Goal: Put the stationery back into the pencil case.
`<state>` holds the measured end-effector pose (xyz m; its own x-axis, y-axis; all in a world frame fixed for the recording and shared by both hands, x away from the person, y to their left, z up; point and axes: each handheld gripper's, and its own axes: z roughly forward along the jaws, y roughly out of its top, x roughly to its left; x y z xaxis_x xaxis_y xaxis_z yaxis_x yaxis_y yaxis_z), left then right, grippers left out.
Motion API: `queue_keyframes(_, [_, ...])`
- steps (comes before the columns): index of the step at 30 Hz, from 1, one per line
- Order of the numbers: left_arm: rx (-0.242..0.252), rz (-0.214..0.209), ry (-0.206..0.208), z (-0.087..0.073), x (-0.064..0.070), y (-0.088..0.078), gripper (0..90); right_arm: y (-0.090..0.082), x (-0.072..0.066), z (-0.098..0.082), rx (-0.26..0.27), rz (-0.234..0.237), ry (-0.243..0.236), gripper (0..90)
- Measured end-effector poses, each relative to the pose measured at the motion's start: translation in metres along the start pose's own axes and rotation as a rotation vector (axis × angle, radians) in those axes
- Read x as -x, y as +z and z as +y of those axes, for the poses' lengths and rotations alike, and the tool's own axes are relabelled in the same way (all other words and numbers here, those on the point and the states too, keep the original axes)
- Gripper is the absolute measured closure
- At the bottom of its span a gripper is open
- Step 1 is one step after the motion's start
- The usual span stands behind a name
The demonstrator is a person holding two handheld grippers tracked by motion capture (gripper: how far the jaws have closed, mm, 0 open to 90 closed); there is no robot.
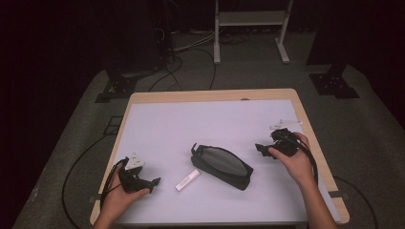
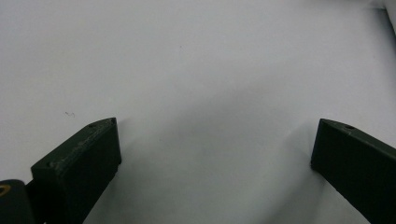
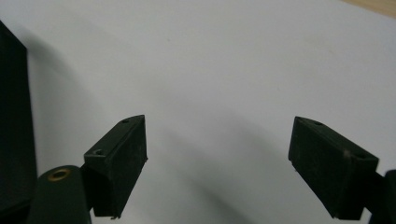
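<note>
The soft black-and-grey fabric zip pouch (image 1: 222,166) lies at frame centre, light and floppy; best pinched at its end. Both the left gripper (image 1: 154,182) and right gripper (image 1: 260,148) gape wide, holding nothing.

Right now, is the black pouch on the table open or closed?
Open. In the high view the black pouch lies flat on the table with its top gaping, showing the grey inside.

Wooden table (image 1: 305,102) under a white mat (image 1: 200,129), black pouch (image 1: 222,167), small white, perhaps tube-shaped item (image 1: 186,181)
</note>
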<state>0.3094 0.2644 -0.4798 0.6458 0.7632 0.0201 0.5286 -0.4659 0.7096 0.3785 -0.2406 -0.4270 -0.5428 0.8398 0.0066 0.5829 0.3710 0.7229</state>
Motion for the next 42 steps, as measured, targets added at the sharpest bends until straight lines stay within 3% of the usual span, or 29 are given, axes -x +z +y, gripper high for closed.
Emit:
queue_keyframes(5, [0.000, 0.001, 0.000, 0.000, 0.000, 0.000, 0.7, 0.006, 0.009, -0.008, -0.028, 0.001, 0.009, 20.0])
queue_keyframes(20, [-0.002, -0.001, -0.002, 0.000, 0.000, 0.000, 0.7, 0.016, 0.033, -0.026, -0.073, -0.066, 0.028, 20.9])
queue_keyframes(31, [0.000, 0.004, -0.009, 0.001, 0.001, -0.001, 1.4, 0.025, 0.036, -0.035, -0.101, -0.065, 0.029, 20.4])
queue_keyframes(34, [0.008, 0.014, -0.018, 0.001, 0.000, -0.004, 7.2, 0.026, 0.037, -0.035, -0.101, -0.062, 0.034, 20.1])
queue_keyframes(42, [0.027, -0.045, -0.007, 0.007, 0.006, -0.014, 26.0, 0.027, 0.038, -0.040, -0.071, -0.055, 0.056, 17.7])
